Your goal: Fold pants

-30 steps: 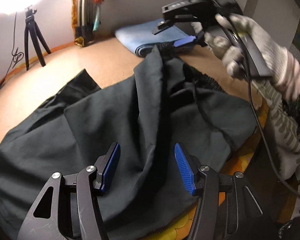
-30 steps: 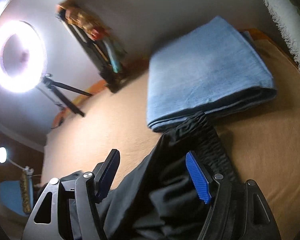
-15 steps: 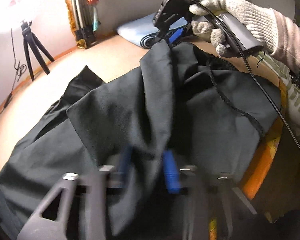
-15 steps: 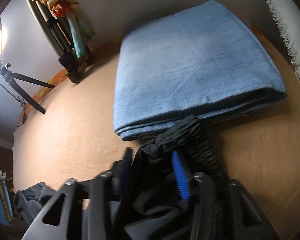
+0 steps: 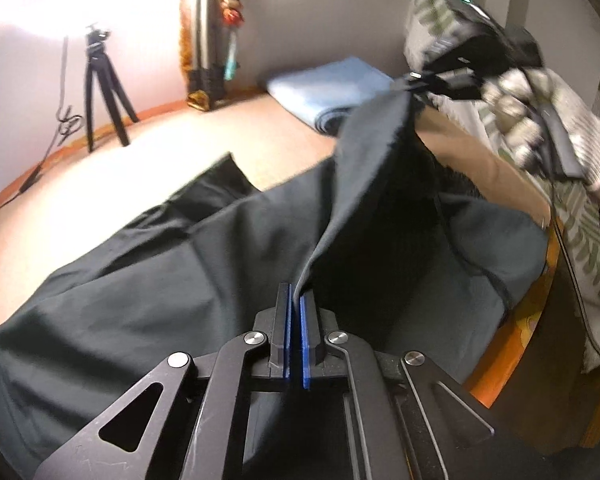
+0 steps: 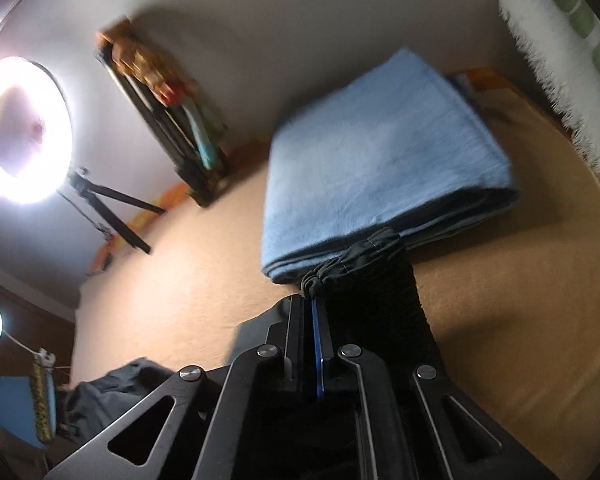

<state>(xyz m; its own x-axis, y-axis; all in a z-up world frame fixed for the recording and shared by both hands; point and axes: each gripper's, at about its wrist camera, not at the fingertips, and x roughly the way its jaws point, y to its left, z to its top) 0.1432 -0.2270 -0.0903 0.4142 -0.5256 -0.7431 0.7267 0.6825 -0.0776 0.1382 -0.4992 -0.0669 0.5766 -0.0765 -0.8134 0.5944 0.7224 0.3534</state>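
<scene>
Dark grey-black pants (image 5: 188,280) lie spread over a tan bed surface (image 5: 180,148). My left gripper (image 5: 295,300) is shut on a raised fold of the pants near the bed's front edge. My right gripper (image 5: 414,80) shows in the left wrist view, held by a gloved hand, lifting the pants' far end above the bed. In the right wrist view my right gripper (image 6: 308,304) is shut on the gathered elastic waistband (image 6: 356,256), which bunches out past the fingertips.
A folded blue towel (image 6: 380,160) lies on the bed just beyond the waistband, also seen in the left wrist view (image 5: 332,88). A ring light on a tripod (image 5: 104,80) and folded stands (image 5: 208,48) stand by the wall. The bed's orange edge (image 5: 516,328) is at right.
Both grippers have gone from open to shut on the pants. The right gripper has lifted the waistband up; the cloth now rises as a ridge between the two grippers.
</scene>
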